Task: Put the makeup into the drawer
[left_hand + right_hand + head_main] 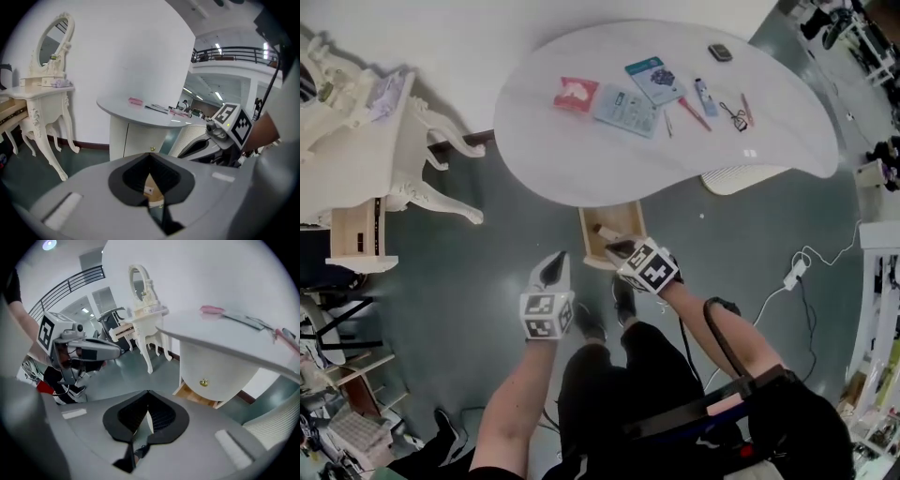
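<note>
Left gripper [553, 269]: shut, empty, parked just off the table's [572, 159] near edge, clear of the work. Drawer [585, 236] stands open under that edge so items can drop in. One tube [603, 231] lies inside (heading unclear). Right gripper [622, 249]: above the drawer front, jaws closed on nothing. The rest of the makeup [625, 109] lies flat mid-table. Red pencil [695, 114]: long axis diagonal, far side to right near edge.

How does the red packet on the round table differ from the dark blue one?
The red packet is squarish; the dark blue packet is longer, with a light border. In the head view the red packet lies further left than the dark blue packet. Both lie flat on the table.
</note>
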`<state>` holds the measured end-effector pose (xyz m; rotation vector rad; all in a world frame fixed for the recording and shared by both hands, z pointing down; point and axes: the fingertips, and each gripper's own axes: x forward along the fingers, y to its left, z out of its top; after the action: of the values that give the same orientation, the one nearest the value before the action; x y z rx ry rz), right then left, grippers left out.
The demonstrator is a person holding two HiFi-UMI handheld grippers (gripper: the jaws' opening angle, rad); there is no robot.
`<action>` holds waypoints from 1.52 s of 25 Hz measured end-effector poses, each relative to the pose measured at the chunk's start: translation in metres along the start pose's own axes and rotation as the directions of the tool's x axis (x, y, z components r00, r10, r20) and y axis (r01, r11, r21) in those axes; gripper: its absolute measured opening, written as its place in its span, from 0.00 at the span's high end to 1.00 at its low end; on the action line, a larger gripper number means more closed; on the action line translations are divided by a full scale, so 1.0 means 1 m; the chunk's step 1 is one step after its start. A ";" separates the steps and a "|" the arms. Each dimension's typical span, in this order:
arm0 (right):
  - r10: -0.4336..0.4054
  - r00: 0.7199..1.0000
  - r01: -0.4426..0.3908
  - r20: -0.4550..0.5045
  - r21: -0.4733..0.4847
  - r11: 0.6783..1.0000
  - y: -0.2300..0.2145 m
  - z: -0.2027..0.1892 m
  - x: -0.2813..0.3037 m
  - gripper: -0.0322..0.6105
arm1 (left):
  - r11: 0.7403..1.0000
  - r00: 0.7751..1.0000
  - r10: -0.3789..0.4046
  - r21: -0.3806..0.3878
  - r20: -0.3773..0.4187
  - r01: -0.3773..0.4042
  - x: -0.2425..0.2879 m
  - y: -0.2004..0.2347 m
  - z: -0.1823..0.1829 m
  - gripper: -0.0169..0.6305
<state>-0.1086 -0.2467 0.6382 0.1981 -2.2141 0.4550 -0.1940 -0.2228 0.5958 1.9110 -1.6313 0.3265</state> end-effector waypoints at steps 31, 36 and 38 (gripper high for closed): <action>-0.206 0.801 0.139 0.563 0.159 0.977 0.026 0.174 -0.247 0.95 | 0.984 0.947 -0.092 0.176 0.306 0.039 -0.126 -0.063 0.220 0.97; -0.177 0.761 0.156 0.623 0.090 0.984 0.039 0.194 -0.269 0.95 | 0.985 0.927 -0.065 0.173 0.368 0.000 -0.142 -0.066 0.242 0.97; -0.174 0.744 0.162 0.645 0.078 0.984 0.043 0.198 -0.278 0.95 | 0.987 0.911 -0.049 0.159 0.411 -0.018 -0.152 -0.066 0.253 0.97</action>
<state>-0.0883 -0.2877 0.2967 0.6484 -2.8414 0.3291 -0.2115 -0.2421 0.2947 2.2273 -1.9040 0.0418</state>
